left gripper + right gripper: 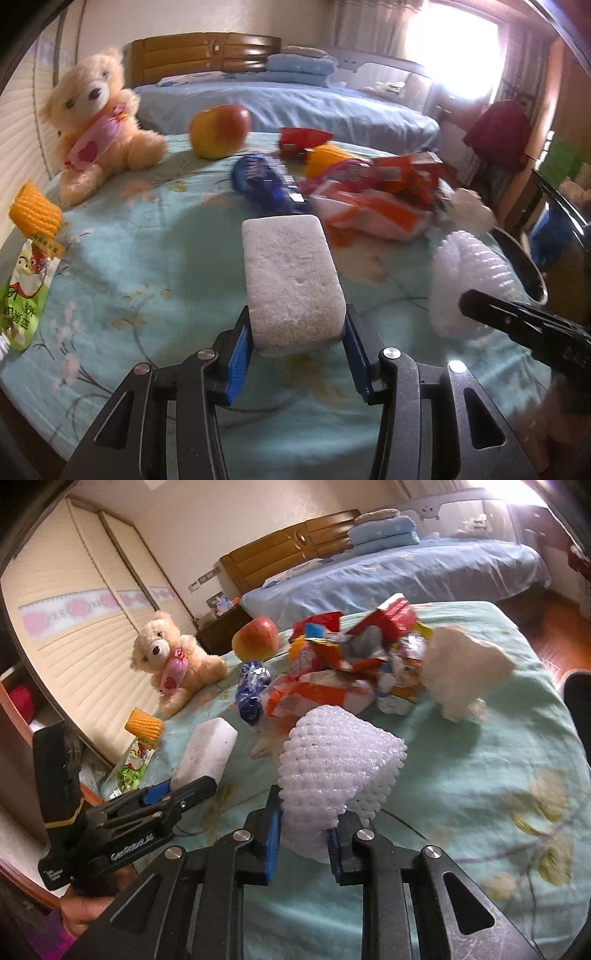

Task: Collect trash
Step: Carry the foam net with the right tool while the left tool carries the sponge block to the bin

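Left gripper [298, 341] clamped on white foam block [291, 280]; right gripper [304, 832] pinching white foam net [332, 760], both over the teal tablecloth [480, 775]. Wrapper pile [373, 188] just beyond the block, apple [219, 130] and teddy bear [98, 122] farther back-left.

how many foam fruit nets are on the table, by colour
white foam net: 1, pinched in the right tool
yellow foam net: 2, one beside the juice pouch, one in the wrapper pile
total: 3
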Demonstrator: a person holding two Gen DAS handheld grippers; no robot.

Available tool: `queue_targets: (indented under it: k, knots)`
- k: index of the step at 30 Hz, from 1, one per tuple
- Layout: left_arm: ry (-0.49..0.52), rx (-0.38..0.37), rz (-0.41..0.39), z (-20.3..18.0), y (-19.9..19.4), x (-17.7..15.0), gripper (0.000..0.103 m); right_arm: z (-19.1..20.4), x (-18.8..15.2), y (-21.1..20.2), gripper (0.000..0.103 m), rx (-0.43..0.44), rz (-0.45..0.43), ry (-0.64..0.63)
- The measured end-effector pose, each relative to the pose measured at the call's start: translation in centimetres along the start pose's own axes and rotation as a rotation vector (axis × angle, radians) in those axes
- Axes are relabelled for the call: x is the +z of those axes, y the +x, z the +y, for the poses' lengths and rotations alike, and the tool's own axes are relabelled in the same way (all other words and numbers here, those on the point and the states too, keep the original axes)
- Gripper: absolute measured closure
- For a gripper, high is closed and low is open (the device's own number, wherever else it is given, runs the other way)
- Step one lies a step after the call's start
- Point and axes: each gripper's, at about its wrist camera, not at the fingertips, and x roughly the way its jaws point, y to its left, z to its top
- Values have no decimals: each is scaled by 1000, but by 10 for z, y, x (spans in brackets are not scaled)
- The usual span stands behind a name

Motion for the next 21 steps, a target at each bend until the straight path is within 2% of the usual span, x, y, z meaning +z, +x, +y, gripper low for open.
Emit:
queue_targets:
  k: [8, 21]
  knots:
    - [78, -67, -6, -40, -18, -6, 58, -25, -9, -32, 82, -47, -38, 43]
    - [181, -140, 15, -93, -11, -1, 58, -77, -15, -76, 82, -136, -93, 116]
